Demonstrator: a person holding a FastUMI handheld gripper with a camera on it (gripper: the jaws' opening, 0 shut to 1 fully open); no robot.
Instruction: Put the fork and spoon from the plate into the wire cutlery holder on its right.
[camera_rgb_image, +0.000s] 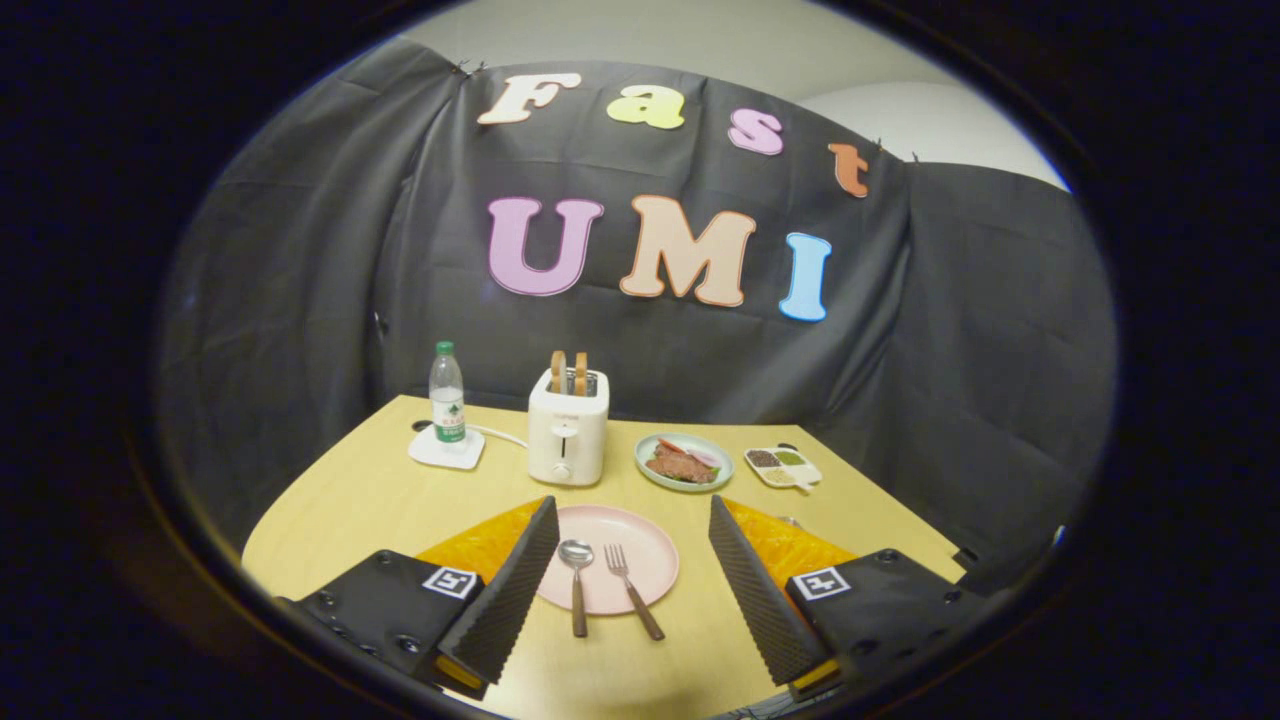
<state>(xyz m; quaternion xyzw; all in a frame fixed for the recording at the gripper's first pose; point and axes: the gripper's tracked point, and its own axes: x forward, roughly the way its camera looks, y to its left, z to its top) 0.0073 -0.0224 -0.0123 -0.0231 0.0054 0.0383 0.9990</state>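
The gripper (632, 570) hangs above the near part of a yellow wooden table (350, 500), its two ribbed black fingers (510, 590) spread wide apart and holding nothing. Each finger carries a square black-and-white marker on its black base and an orange panel on its outer side.

Between the fingers, on the table, lies a pink plate (640, 535). On the plate rest the two pieces of cutlery, side by side and close but not touching: the spoon (577, 580) on the left with its bowl pointing away, and the fork (630, 585) on the right with its tines pointing away and its handle angled a little outward. Both have brown handles that reach over the plate's near rim onto the table. Neither finger touches the plate or the cutlery.

To the right of the plate, the right finger and its orange panel cover the table; only a small glint of metal shows above the panel, too little to tell what it is.

Beyond the plate stands a white toaster (568, 435) with two slices of bread sticking up from its slots. Left of it a clear water bottle (447, 395) with a green cap stands upright on a white pad (445, 452). Right of the toaster sit a pale green dish of food (685, 462) and, further right, a small white divided tray (782, 466) holding condiments
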